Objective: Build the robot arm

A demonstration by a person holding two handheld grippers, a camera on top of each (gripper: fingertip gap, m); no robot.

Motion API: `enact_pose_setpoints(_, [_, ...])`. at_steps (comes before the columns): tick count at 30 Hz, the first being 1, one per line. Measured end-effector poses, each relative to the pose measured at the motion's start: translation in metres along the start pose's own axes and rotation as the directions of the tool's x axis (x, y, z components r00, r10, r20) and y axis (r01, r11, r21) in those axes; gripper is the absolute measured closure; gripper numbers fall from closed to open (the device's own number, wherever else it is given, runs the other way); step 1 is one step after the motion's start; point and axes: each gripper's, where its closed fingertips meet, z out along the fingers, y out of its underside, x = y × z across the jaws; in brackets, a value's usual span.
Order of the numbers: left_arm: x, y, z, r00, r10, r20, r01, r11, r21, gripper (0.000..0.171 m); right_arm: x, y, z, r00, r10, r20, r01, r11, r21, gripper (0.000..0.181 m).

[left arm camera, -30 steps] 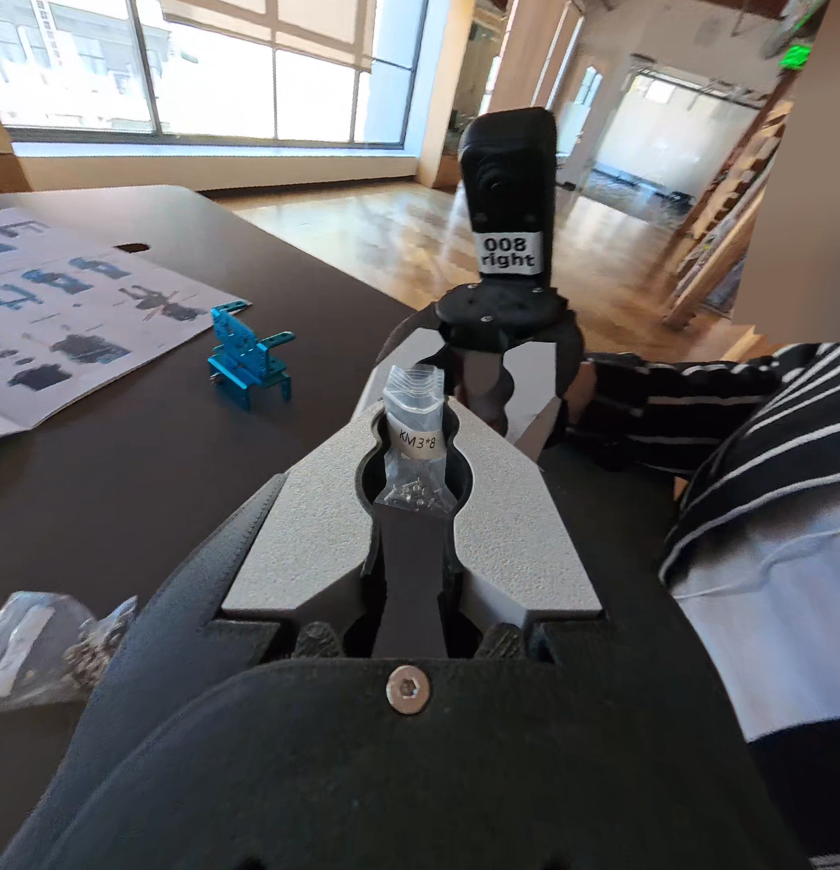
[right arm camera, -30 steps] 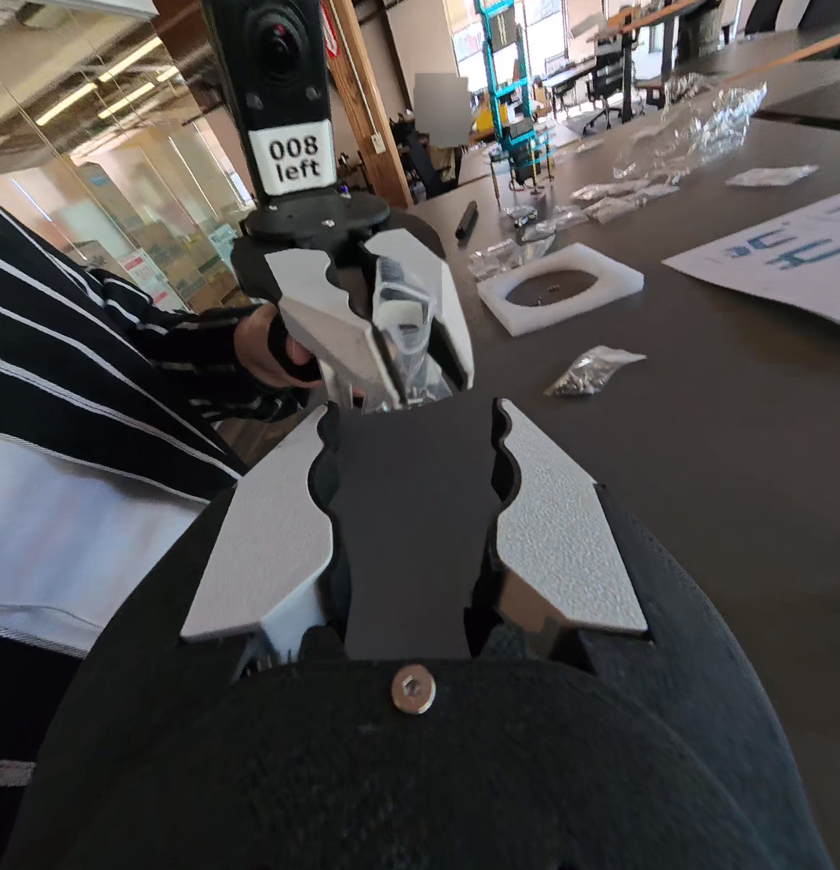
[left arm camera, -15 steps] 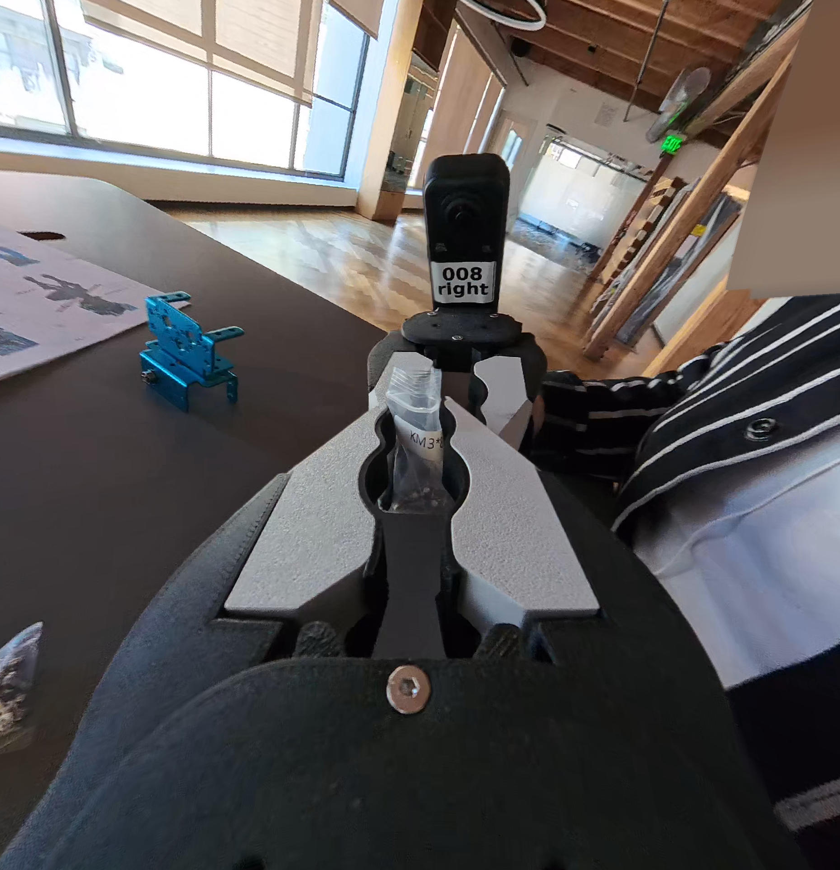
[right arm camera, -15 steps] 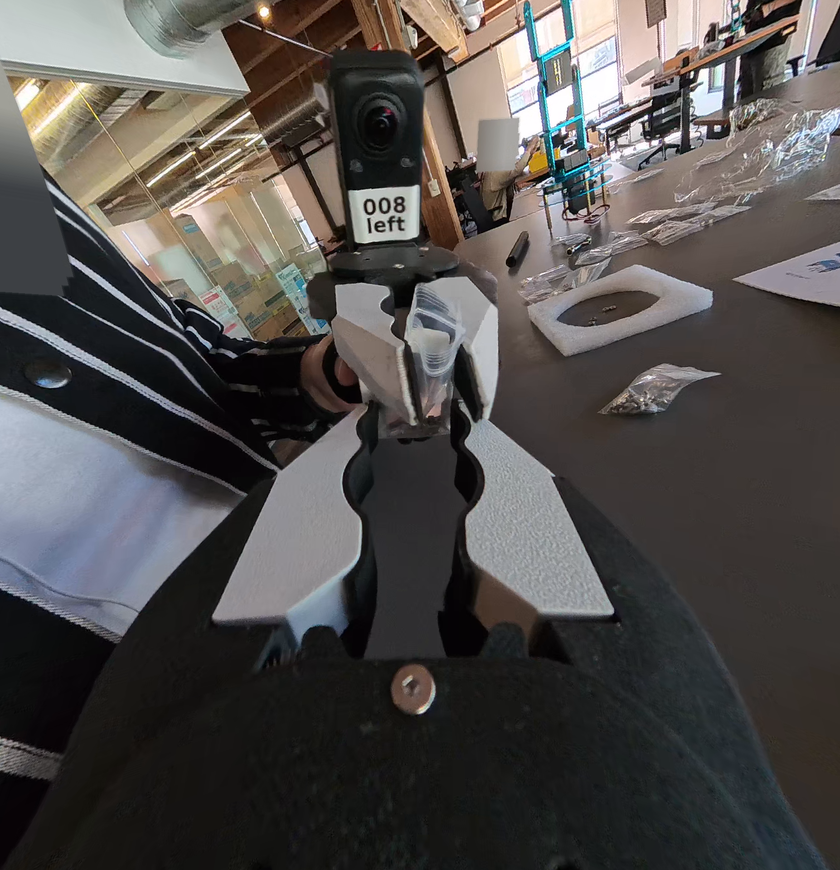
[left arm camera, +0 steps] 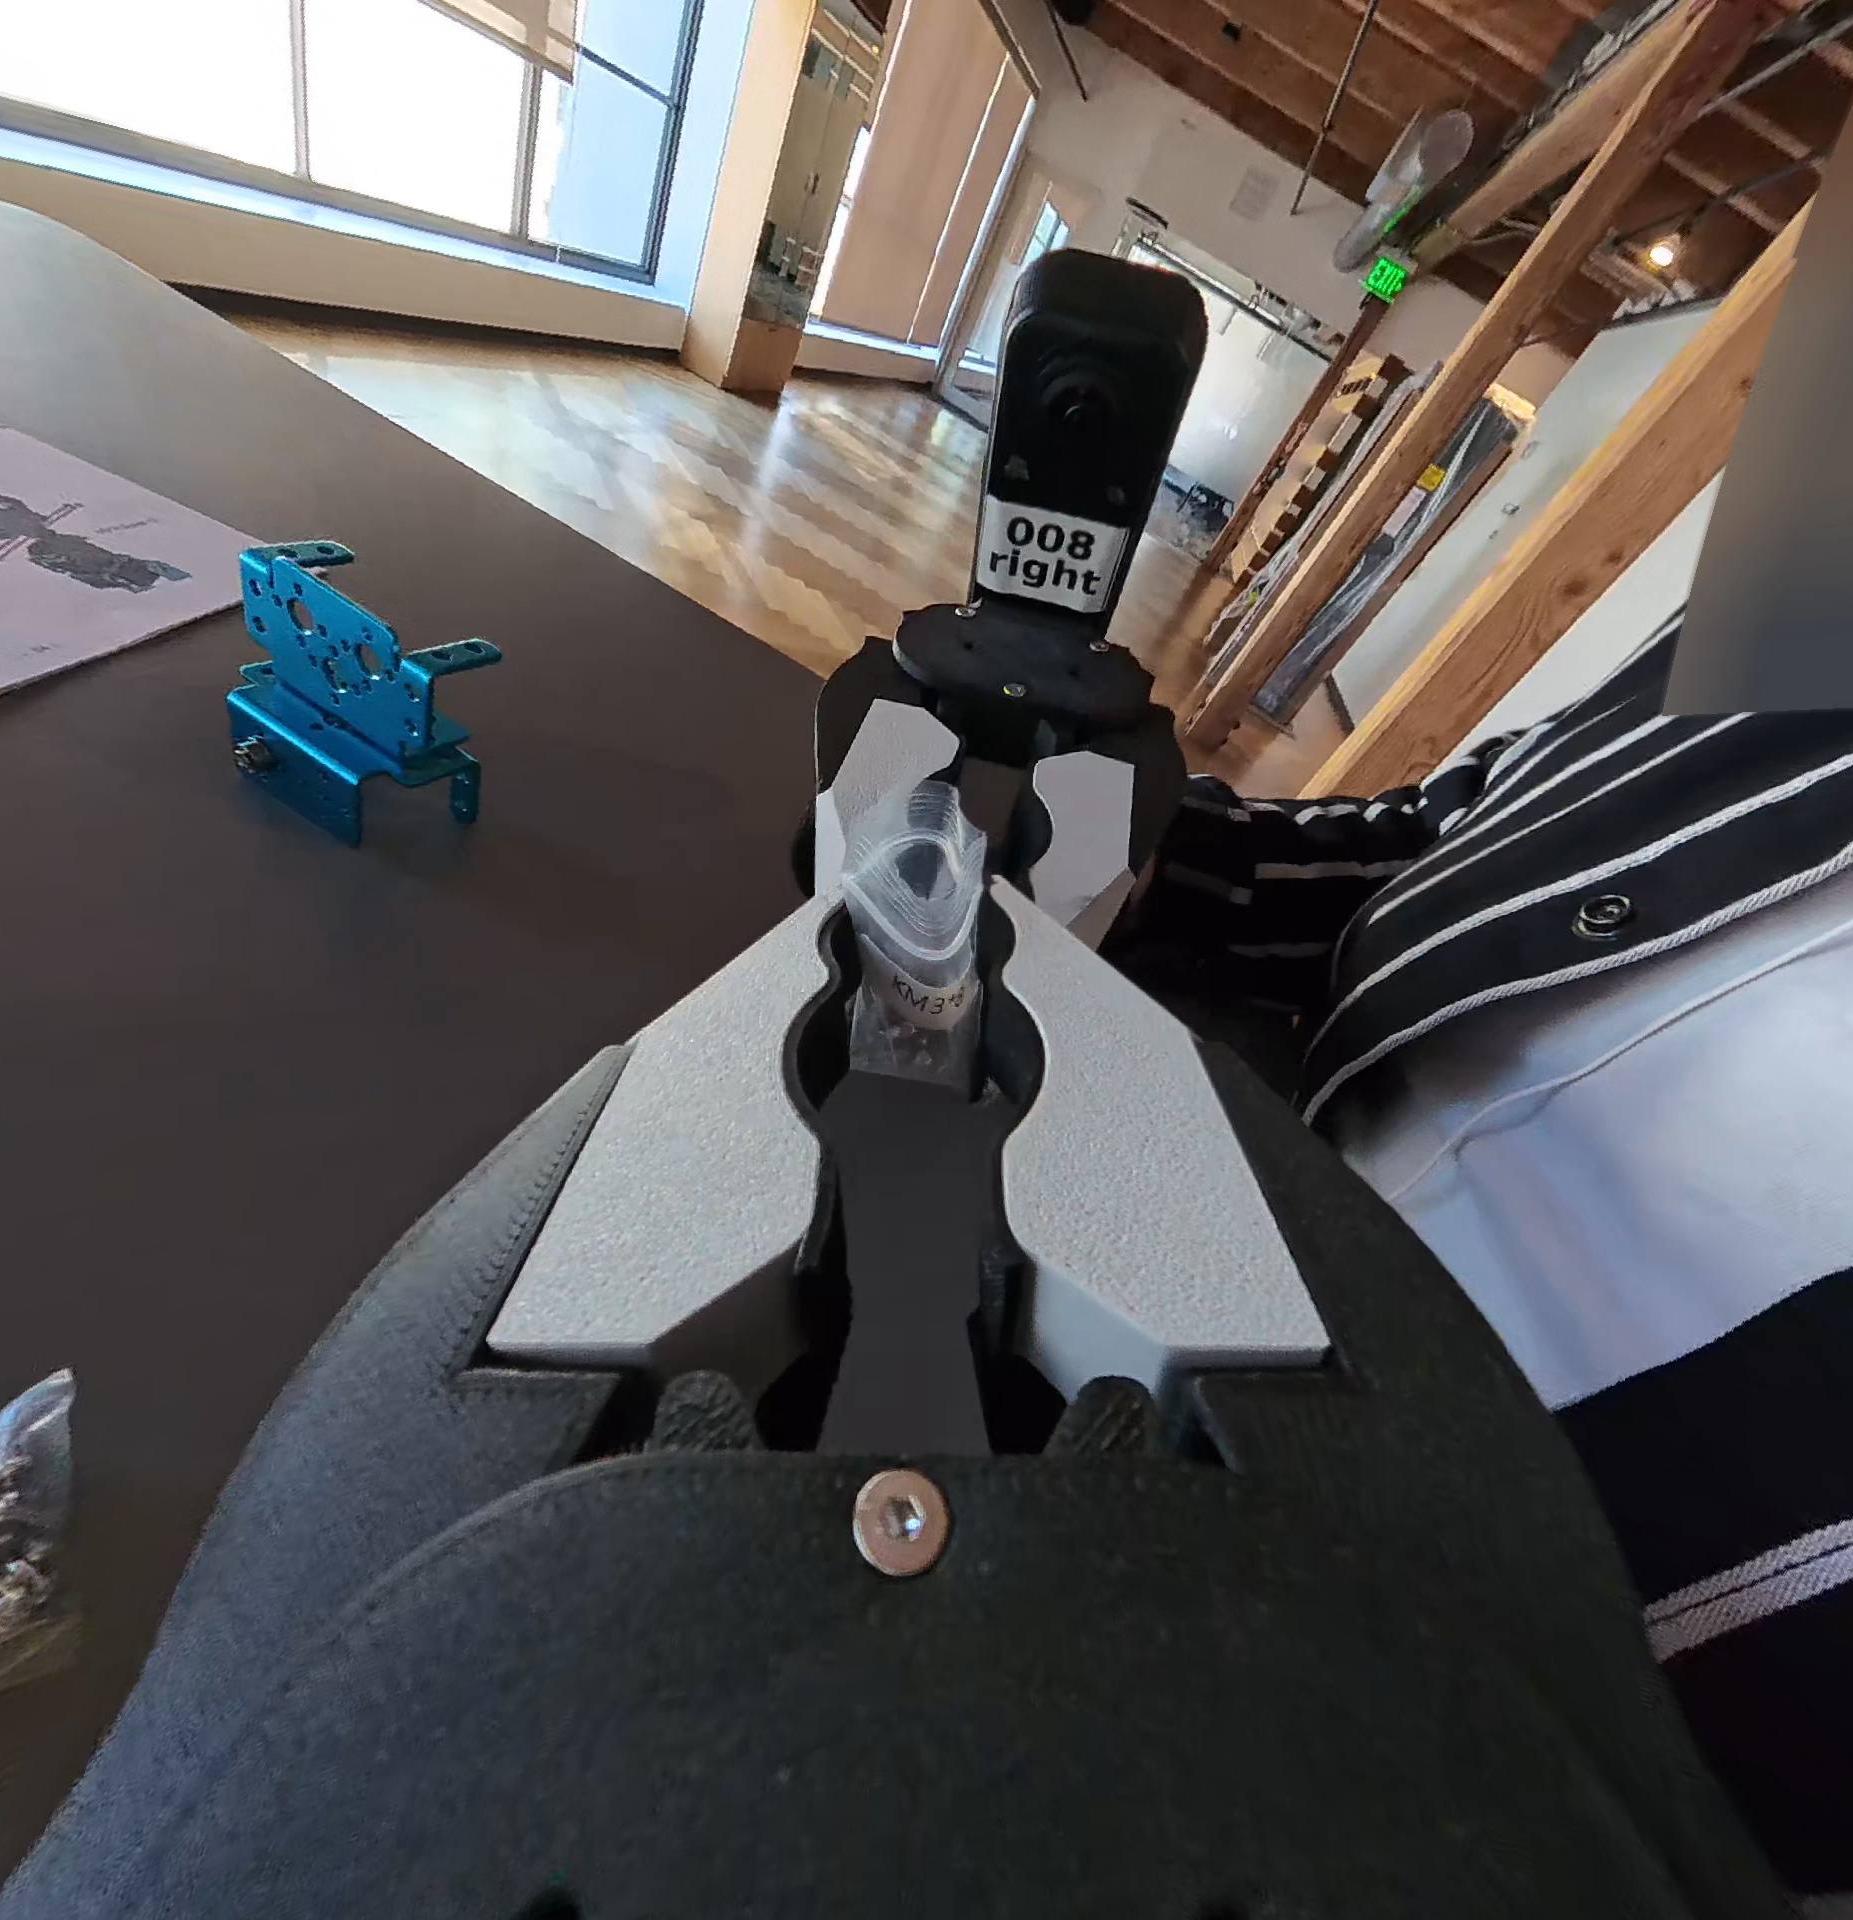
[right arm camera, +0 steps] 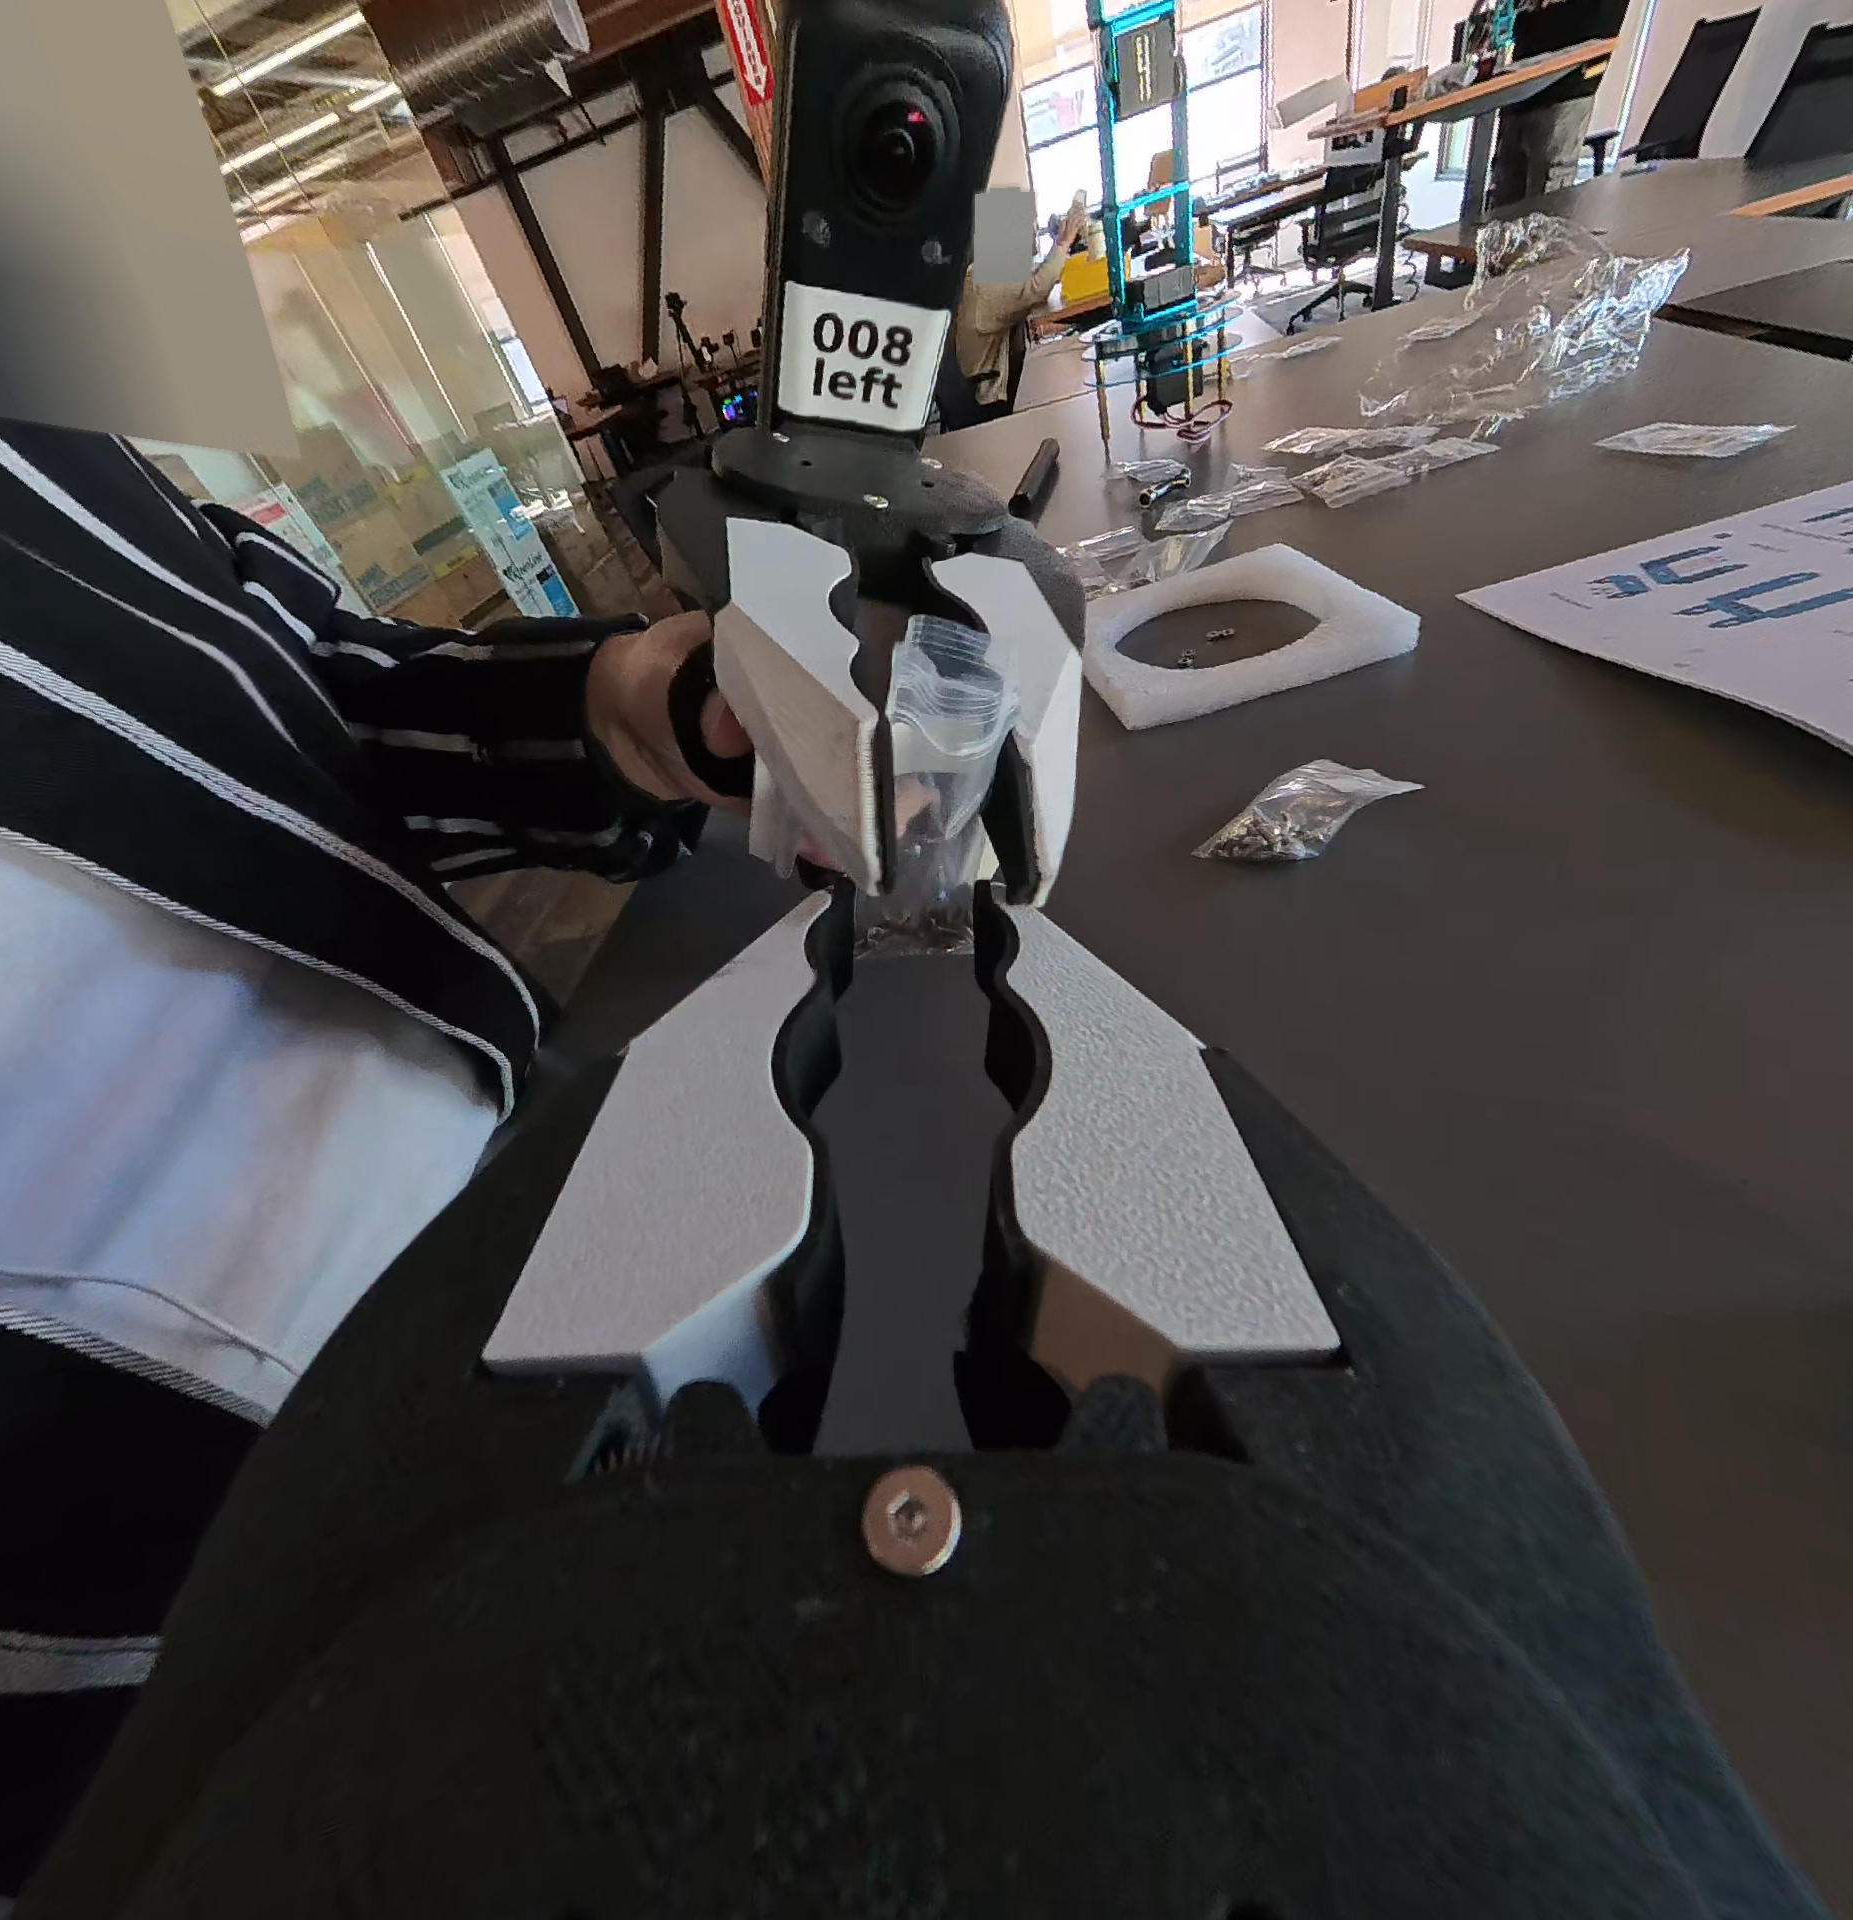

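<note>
My left gripper (left arm camera: 917, 914) is shut on a small clear zip bag of screws (left arm camera: 914, 987) and holds it upright above the dark table (left arm camera: 278, 987). The bag's open top pokes out past the fingertips. My right gripper (right arm camera: 914, 914) faces the left one head-on, fingers slightly apart. The bag's lower end with the screws (right arm camera: 917, 925) lies right between its fingertips. In the left wrist view the right gripper (left arm camera: 979, 842) stands just behind the bag. In the right wrist view the left gripper (right arm camera: 948, 883) clamps the bag's middle (right arm camera: 948, 707).
A blue metal bracket (left arm camera: 350, 686) and a printed sheet (left arm camera: 60, 561) lie on the table. Another screw bag (right arm camera: 1296, 816), a white foam frame (right arm camera: 1254, 644), several small packets and crumpled clear wrap (right arm camera: 1556, 301) lie farther off. A striped sleeve (right arm camera: 434, 707) is at the table's edge. The tips of both grippers are at nearly the same place.
The two grippers have come closer together. The right gripper's fingers have narrowed from wide open, and the bag's lower end now sits between their tips. The left gripper keeps its hold.
</note>
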Motion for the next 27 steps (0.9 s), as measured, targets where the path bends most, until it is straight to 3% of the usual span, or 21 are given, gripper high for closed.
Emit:
enact_pose_setpoints(7, [0.003,-0.003,-0.001,1.0,-0.004,-0.015,0.005,0.999,0.039,0.143,0.001,-0.002,-0.001,0.999,-0.028,-0.02,0.029,1.0,0.004,0.159])
enact_pose_setpoints(15, [-0.006,-0.009,-0.026,0.996,0.034,0.088,-0.038,0.998,0.046,0.124,0.008,0.004,0.0,0.99,-0.111,-0.09,0.107,0.993,-0.05,0.16])
enact_pose_setpoints(19, [-0.011,-0.001,-0.034,0.972,0.154,0.18,-0.138,0.985,-0.101,0.121,0.012,0.012,0.004,0.977,-0.17,-0.127,0.155,0.981,-0.12,0.16])
enact_pose_setpoints(22, [-0.017,0.005,-0.039,0.968,0.08,0.238,-0.039,0.984,-0.173,0.132,0.017,0.017,0.005,0.957,-0.234,-0.168,0.205,0.963,-0.174,0.16])
enact_pose_setpoints(27, [-0.024,-0.006,-0.055,0.945,-0.129,0.3,0.154,0.986,-0.062,0.143,0.015,0.026,0.009,0.932,-0.319,-0.17,0.273,0.93,-0.247,0.16])
